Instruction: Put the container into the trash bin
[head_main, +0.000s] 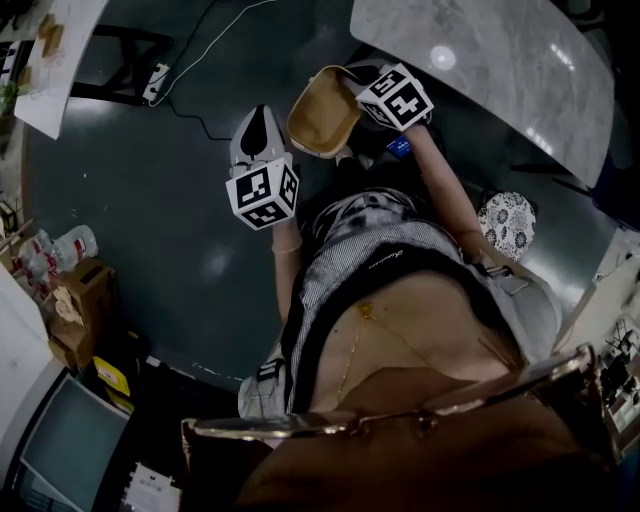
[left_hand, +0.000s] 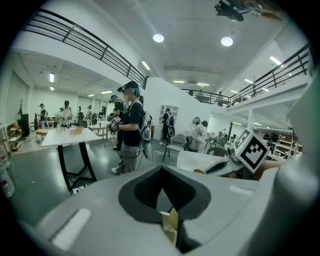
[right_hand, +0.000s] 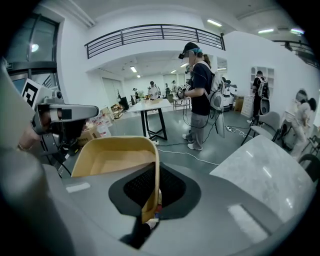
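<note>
The container (head_main: 322, 118) is a shallow tan tray, held up in the air over the dark floor. My right gripper (head_main: 362, 82) is shut on its rim. In the right gripper view the container (right_hand: 117, 160) stands on edge, and its right wall runs down between the jaws of that gripper (right_hand: 150, 220). My left gripper (head_main: 262, 114) hangs just left of the tray, apart from it. In its own view the left gripper (left_hand: 172, 229) has its jaws together. A small tan sliver shows at their seam; I cannot tell what it is. No trash bin is clearly in view.
A grey marble table (head_main: 480, 60) lies at the upper right, also seen as marble table (right_hand: 265, 175). A white table (head_main: 60, 50), a power strip (head_main: 155, 82) and cardboard boxes (head_main: 85, 295) are at the left. People stand ahead, one person (right_hand: 200, 95) beside a white table (left_hand: 70, 137).
</note>
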